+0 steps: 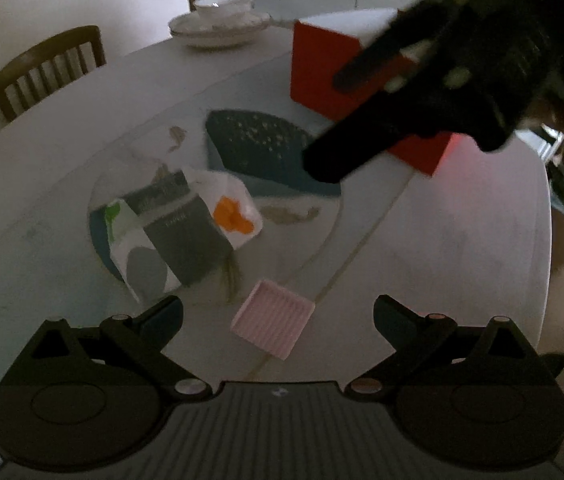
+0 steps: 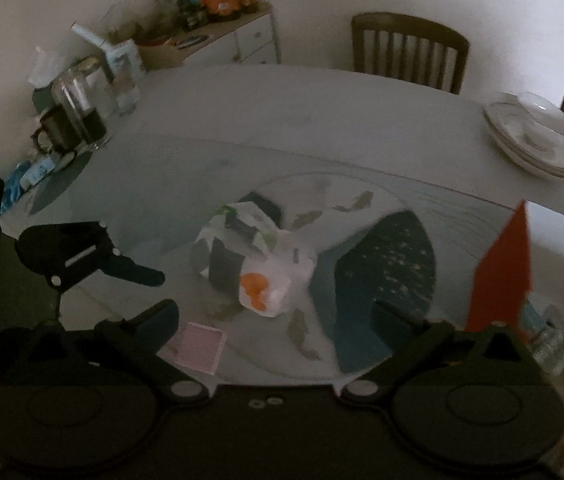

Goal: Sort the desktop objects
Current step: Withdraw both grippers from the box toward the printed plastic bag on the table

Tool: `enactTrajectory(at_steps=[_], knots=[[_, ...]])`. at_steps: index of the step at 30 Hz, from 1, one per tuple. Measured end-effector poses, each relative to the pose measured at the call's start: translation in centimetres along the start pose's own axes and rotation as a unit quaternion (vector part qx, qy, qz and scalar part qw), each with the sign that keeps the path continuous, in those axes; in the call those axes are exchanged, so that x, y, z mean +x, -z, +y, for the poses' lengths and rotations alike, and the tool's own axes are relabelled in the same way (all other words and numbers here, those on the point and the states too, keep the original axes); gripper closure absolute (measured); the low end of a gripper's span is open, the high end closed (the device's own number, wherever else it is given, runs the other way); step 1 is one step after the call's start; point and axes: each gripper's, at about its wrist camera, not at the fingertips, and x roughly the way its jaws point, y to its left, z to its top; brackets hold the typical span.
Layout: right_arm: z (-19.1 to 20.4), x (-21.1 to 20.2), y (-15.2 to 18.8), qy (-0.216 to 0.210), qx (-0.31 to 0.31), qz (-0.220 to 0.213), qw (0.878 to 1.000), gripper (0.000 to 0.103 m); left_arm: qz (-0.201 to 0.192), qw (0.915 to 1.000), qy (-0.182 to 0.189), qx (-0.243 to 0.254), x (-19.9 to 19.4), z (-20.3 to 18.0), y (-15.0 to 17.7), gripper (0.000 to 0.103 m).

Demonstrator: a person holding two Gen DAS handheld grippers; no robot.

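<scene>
Pink pad point(image 1: 273, 329) near table point(image 1: 462, 240) edge, both grippers (spread) apparently empty

Both tools hover with jaws spread wide, left tool point(image 1: 278, 316) below right tool point(image 2: 276, 316).

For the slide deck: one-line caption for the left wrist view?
Open left gripper above a pink ridged tray, with packets, teal bin and red box beyond; open right gripper overhead.
</scene>
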Motion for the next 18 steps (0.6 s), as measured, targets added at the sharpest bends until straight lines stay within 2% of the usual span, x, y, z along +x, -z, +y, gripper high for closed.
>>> enactTrajectory(at_steps=[8,18], knots=[[0.5,3.9,-1.4,-0.007,-0.017,0.034,0.999,0.001,0.011,0.9995,0.026,0.016,1.5,0.4,0.5,0.001],[1.0,8.6,-3.9,-0.016,-0.059,0.058,0.996,0.001,0.014,0.9992,0.035,0.016,3.3,1.3,1.0,0.001]])
